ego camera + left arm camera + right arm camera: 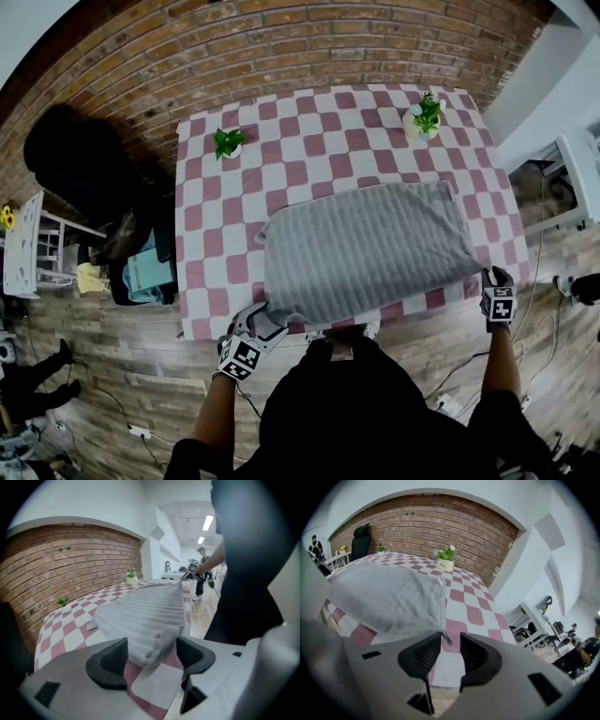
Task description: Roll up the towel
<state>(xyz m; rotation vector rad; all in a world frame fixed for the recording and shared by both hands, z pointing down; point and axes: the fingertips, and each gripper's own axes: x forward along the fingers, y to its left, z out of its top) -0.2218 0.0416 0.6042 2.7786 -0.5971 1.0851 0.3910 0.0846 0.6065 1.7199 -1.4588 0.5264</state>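
My left gripper (pixel 151 654), jaws spread, straddles one near corner of the grey towel (pixel 145 613); my right gripper (pixel 451 649), jaws barely parted, meets the other corner's tip.

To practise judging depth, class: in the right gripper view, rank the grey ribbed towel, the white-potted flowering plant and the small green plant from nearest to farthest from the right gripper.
1. Grey ribbed towel: corner at the right gripper.
2. White-potted flowering plant: farther ahead, right side.
3. Small green plant: far left corner.
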